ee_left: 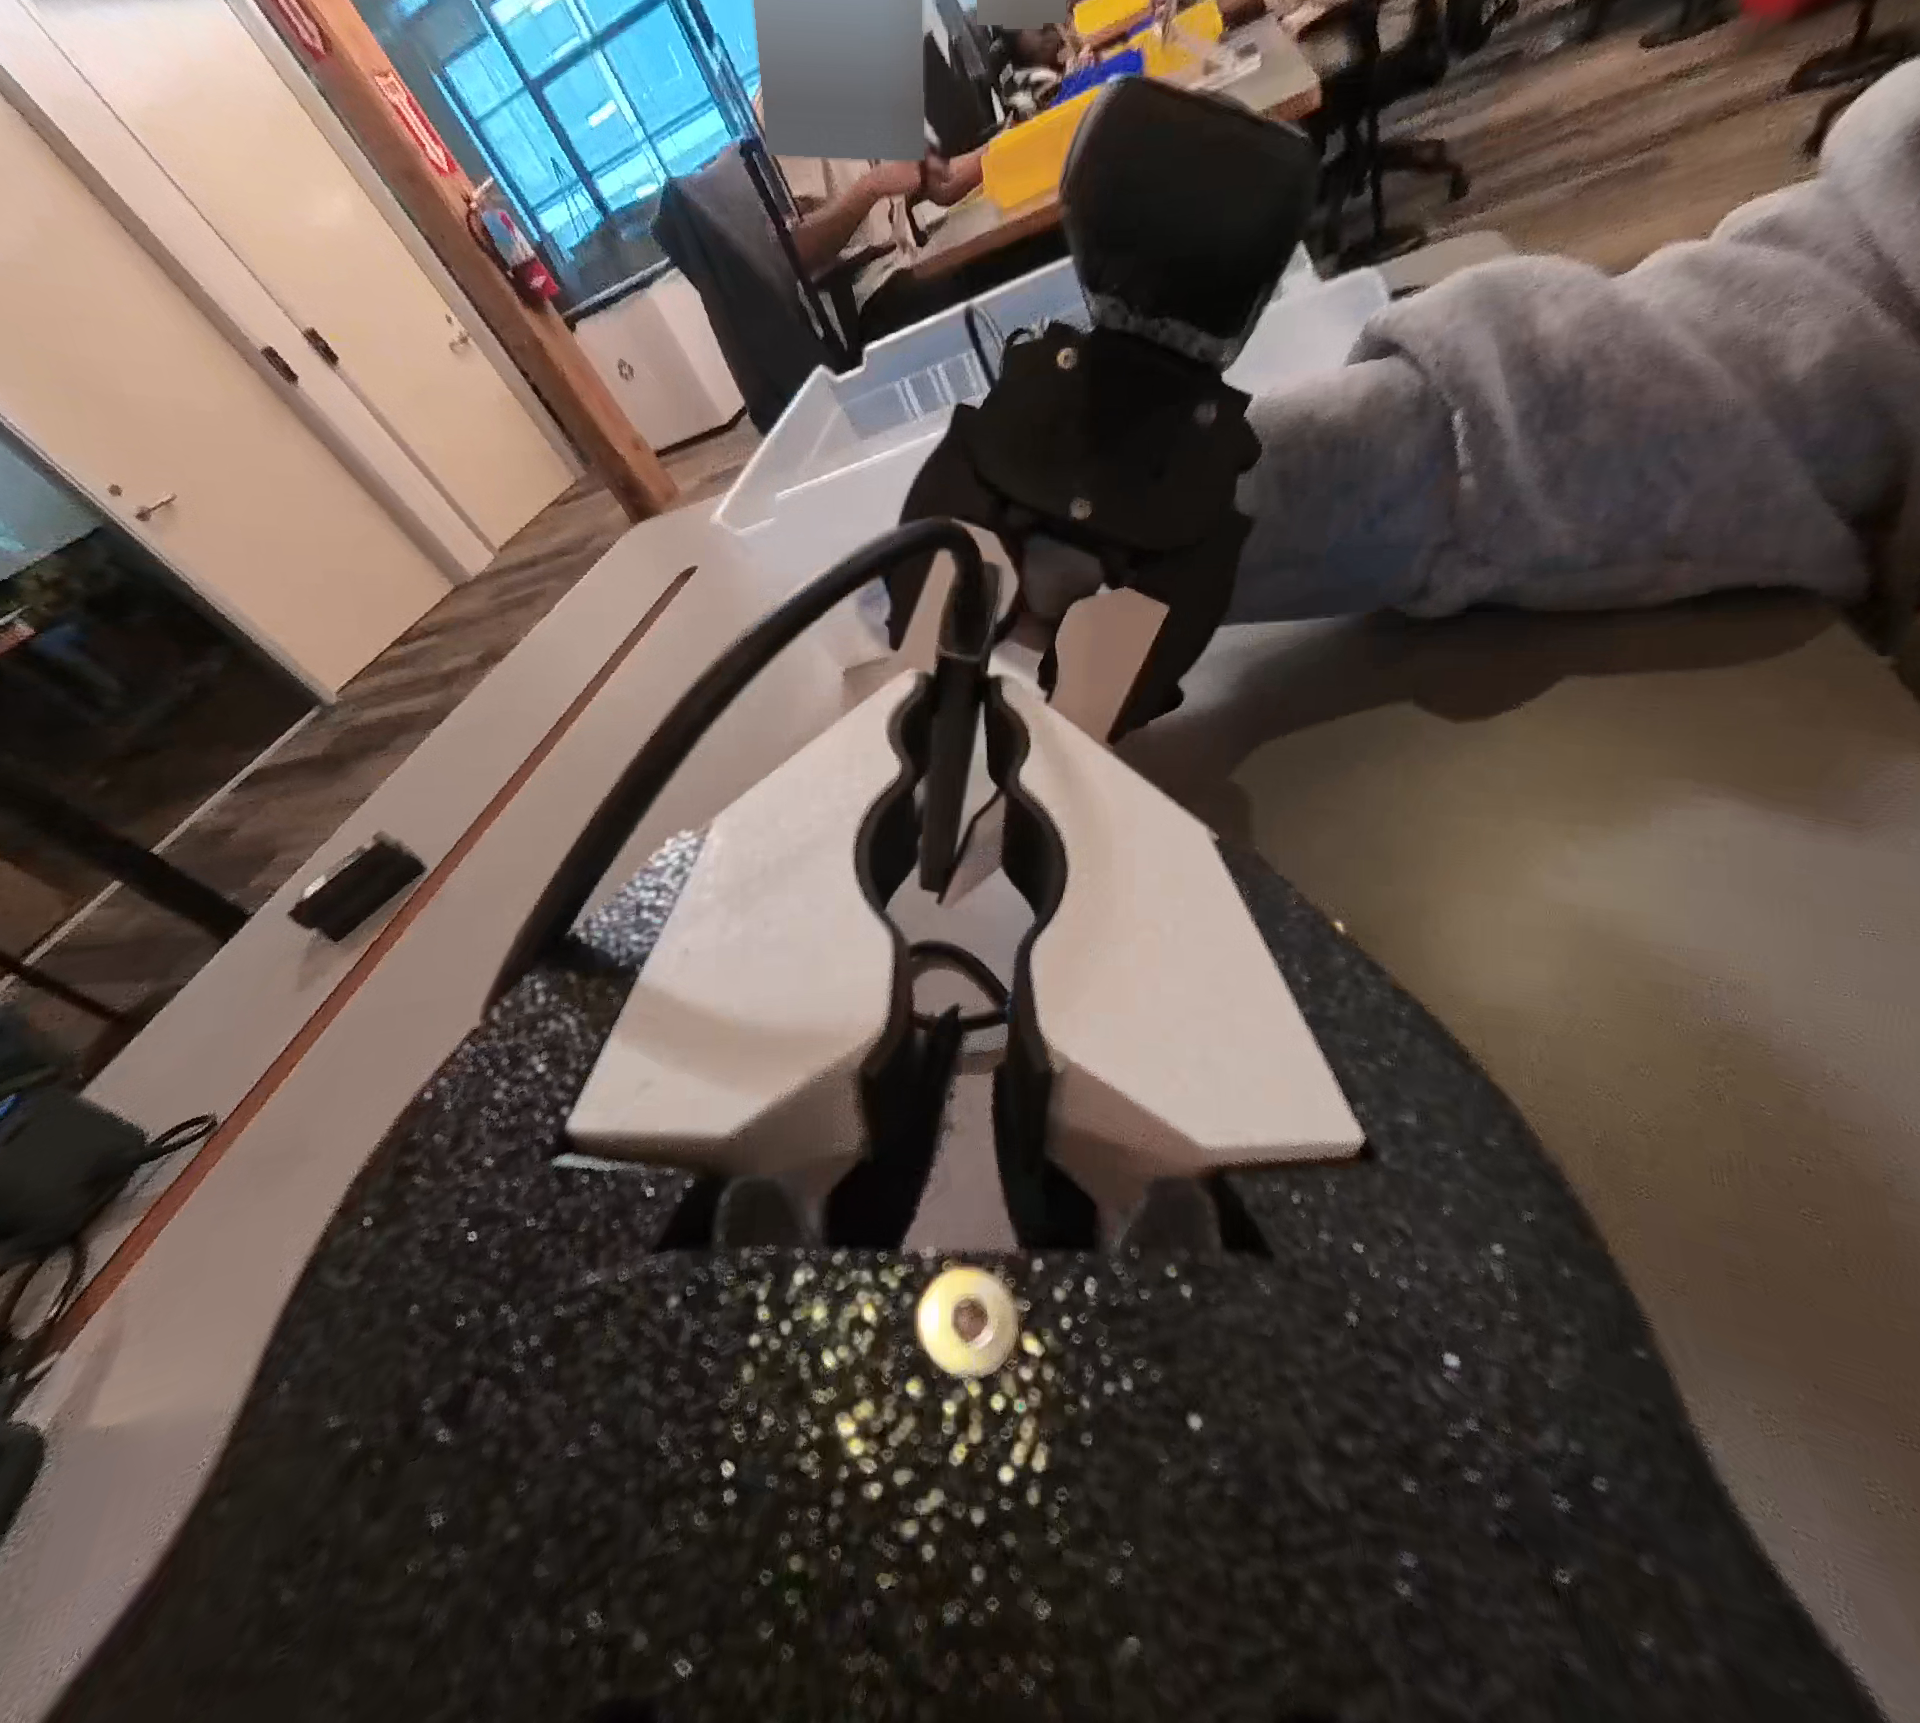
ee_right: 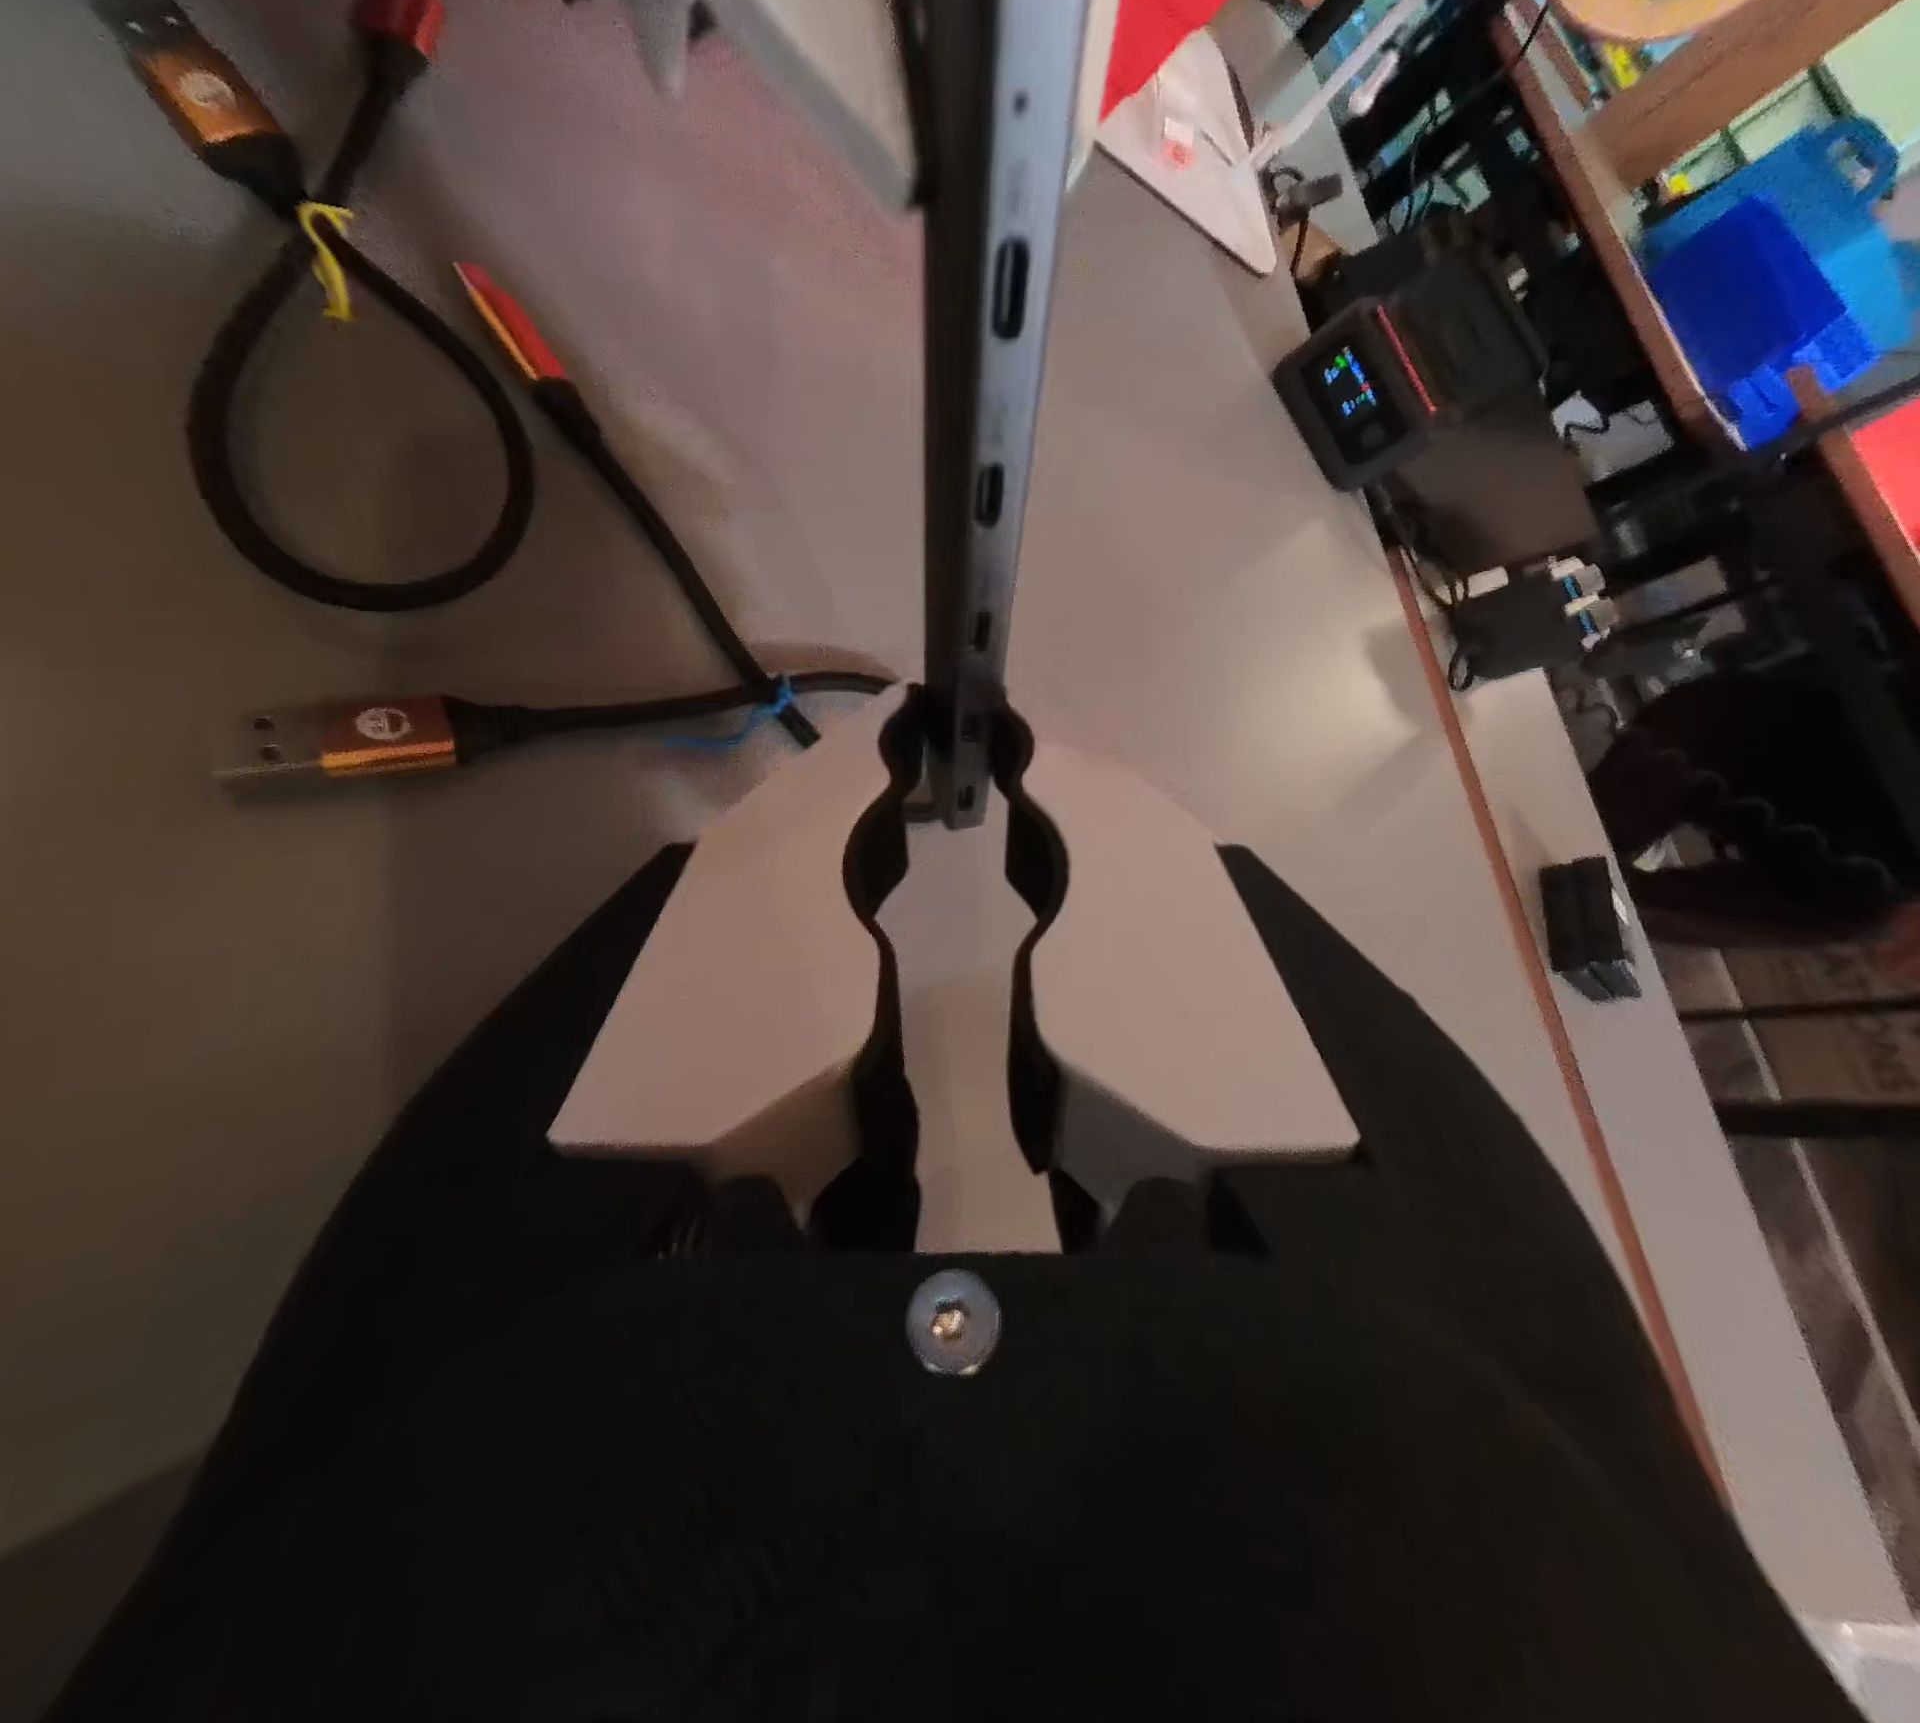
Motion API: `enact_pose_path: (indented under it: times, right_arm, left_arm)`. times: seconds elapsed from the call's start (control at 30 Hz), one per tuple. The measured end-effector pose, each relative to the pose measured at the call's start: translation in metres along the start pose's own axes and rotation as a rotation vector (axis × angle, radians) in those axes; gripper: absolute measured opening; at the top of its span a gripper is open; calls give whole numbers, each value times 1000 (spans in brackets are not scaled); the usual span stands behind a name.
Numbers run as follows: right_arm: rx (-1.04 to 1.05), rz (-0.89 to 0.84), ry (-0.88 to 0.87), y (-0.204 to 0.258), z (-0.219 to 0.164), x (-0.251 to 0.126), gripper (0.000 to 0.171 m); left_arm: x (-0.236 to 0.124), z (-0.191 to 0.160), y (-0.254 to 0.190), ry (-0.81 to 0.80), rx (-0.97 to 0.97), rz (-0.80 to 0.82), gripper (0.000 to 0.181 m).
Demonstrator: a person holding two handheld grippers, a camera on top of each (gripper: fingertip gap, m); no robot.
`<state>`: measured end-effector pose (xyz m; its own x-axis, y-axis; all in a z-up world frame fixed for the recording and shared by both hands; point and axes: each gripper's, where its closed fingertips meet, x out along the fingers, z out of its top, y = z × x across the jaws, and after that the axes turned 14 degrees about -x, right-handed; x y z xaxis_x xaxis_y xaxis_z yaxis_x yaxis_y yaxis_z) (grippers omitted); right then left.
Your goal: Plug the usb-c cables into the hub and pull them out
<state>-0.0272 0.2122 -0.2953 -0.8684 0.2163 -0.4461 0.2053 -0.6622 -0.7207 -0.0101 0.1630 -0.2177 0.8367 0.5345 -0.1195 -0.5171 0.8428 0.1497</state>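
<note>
Left tool point(ee_left: 961, 717): fingers narrowed onto the dark end of the hub point(ee_left: 951, 800), beside its black lead point(ee_left: 707, 717).
Right tool point(ee_right: 956, 738): closed on the hub's point(ee_right: 1023, 146) other end, gripping the grey slab edge-on with its port side showing.
Hub: held between both tools, above the worktop point(ee_right: 1195, 634).
Cables: two braided cables point(ee_right: 364, 468) with orange plugs lie on the worktop, left of the hub.
Sleeve: a grey sleeve point(ee_left: 1558, 447) rests on the worktop behind the right tool.

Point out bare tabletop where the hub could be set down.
Bare table lies right of the hub, up to the table's edge. Left of it is crowded: two tied cables and orange plugs.
</note>
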Motion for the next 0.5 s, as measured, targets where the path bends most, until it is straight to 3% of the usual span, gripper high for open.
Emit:
enact_pose_path:
  times: [0.2, 0.27, 0.33, 0.4, 0.5]
  right_arm:
    - [-17, 30, 88, 0, -12, -8, 8]
    - [-45, 31, 111, 0, -12, -10, 8]
    - [-71, 36, 126, 2, -10, -12, 8]
    - [-107, 45, 151, 4, -9, -13, 8]
    - [-145, 57, 172, 7, -5, -14, 8]
  left_arm:
    - [1, -8, 1, 17, -61, -15, 11]
    - [4, -13, -2, 52, -72, -33, 31]
    - [7, -17, -6, 82, -42, -45, 38]
    - [10, -23, -6, 130, 17, -24, 36]
    - [14, -33, -7, 203, 99, 3, 17]
